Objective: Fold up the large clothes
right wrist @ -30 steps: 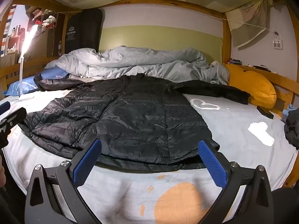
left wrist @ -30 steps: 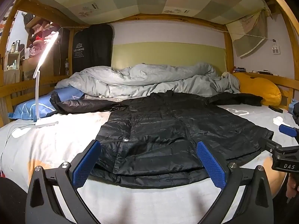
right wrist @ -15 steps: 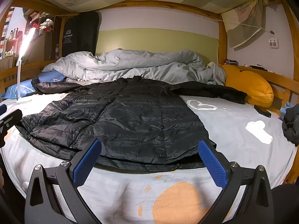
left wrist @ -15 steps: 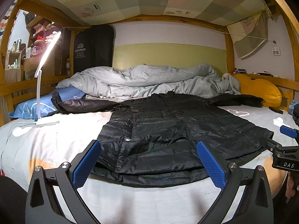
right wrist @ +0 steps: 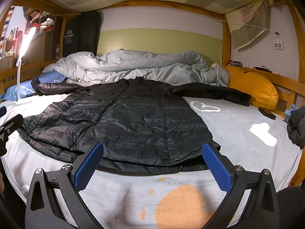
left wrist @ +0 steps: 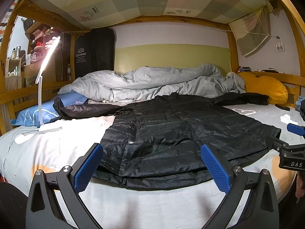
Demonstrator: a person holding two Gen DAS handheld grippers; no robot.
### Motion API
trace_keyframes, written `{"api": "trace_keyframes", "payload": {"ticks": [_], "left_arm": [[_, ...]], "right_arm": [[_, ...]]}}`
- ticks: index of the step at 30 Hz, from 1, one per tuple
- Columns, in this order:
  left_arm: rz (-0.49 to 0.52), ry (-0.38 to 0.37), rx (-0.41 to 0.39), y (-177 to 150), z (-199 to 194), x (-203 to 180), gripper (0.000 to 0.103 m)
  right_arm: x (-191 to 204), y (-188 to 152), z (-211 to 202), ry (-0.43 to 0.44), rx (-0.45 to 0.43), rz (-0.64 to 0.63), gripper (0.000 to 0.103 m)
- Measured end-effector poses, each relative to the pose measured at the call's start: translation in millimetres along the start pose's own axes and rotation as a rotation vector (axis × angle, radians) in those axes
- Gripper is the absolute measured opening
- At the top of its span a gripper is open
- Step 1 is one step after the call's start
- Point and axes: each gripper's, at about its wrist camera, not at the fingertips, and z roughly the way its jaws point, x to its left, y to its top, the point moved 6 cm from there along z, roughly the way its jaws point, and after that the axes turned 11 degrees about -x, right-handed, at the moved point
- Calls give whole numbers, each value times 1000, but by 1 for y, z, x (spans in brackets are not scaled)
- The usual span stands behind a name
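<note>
A large black puffer coat (left wrist: 167, 131) lies spread flat on the bed, hem toward me, sleeves stretched out left and right near the far bedding; it also shows in the right wrist view (right wrist: 133, 122). My left gripper (left wrist: 152, 152) is open and empty, hovering just in front of the hem. My right gripper (right wrist: 152, 152) is open and empty, also just short of the hem. The right gripper shows at the right edge of the left wrist view (left wrist: 293, 148). The left gripper shows at the left edge of the right wrist view (right wrist: 8, 126).
A crumpled grey duvet (left wrist: 152, 82) lies behind the coat. A blue pillow (left wrist: 43, 110) and a lit white lamp (left wrist: 45, 70) stand at the left. An orange cushion (right wrist: 253, 89), a dark phone (right wrist: 266, 113) and dark clothing (right wrist: 297, 127) lie at the right. Wooden rails frame the bed.
Both views have dropped and drawn slightly nearer the coat's hem. Both grippers stay open. The coat has not moved.
</note>
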Motion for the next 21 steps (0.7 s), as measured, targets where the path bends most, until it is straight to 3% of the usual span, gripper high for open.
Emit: {"api": "trace_keyframes", "payload": {"ticks": [21], "left_arm": [[17,4,-10,1,0,-3,103]], "right_arm": [[-5,-4,0,-14,7,9,103]]}}
